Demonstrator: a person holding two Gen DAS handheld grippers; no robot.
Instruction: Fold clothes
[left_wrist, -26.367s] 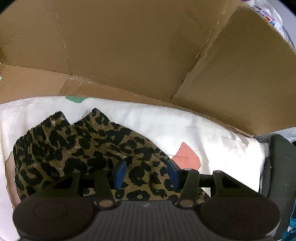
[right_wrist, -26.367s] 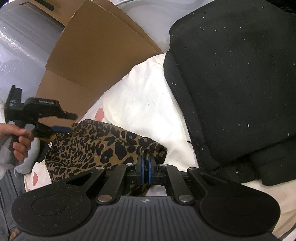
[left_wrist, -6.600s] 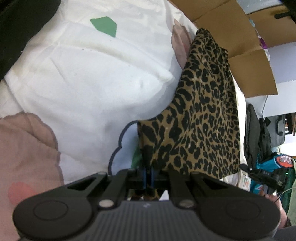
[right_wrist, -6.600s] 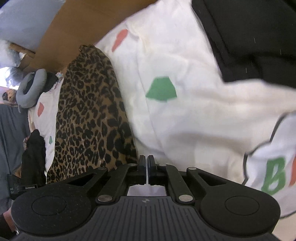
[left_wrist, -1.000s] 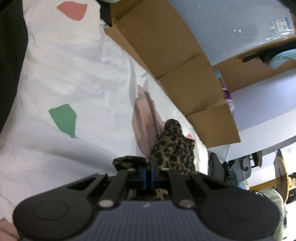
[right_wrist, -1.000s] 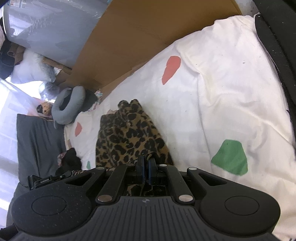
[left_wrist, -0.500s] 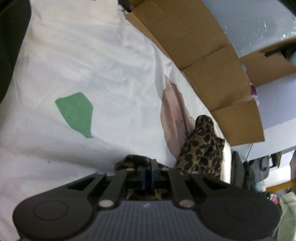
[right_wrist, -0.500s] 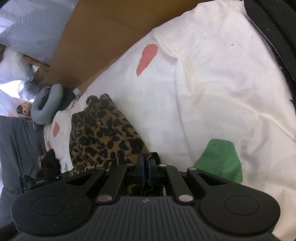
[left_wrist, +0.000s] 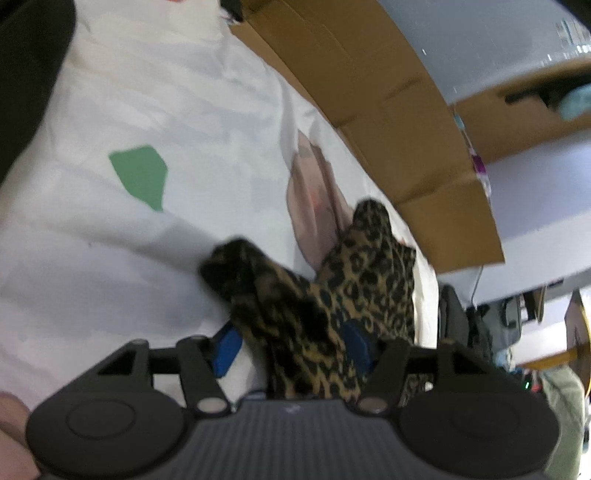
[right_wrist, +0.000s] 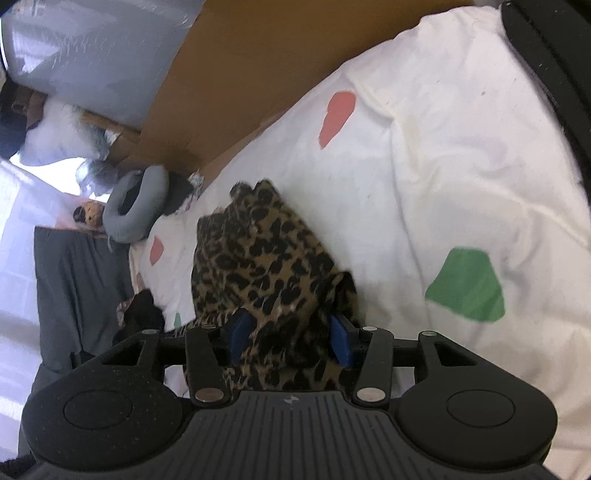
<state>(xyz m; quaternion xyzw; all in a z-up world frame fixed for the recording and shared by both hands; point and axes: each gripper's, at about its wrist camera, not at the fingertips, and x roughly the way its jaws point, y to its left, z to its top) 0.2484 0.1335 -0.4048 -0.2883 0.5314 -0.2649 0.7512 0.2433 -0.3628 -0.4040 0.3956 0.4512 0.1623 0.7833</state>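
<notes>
A leopard-print garment (left_wrist: 332, 291) lies bunched and folded over on a white bedsheet (left_wrist: 110, 240) with coloured patches. My left gripper (left_wrist: 291, 341) is open, its blue pads spread apart with the cloth lying loose between them. The same garment (right_wrist: 255, 258) shows in the right wrist view. My right gripper (right_wrist: 290, 336) is also open, its blue pads on either side of the cloth's near edge, not pinching it.
Cardboard panels (left_wrist: 388, 103) stand along the far side of the bed, and show in the right wrist view (right_wrist: 258, 70) too. A black cushion (right_wrist: 546, 55) lies at the upper right. A grey neck pillow (right_wrist: 136, 206) sits past the garment. A dark blanket (right_wrist: 74, 295) lies left.
Both grippers were shut on the garment's edge half a second ago; now both have opened and let the cloth go, and it rests folded on the sheet.
</notes>
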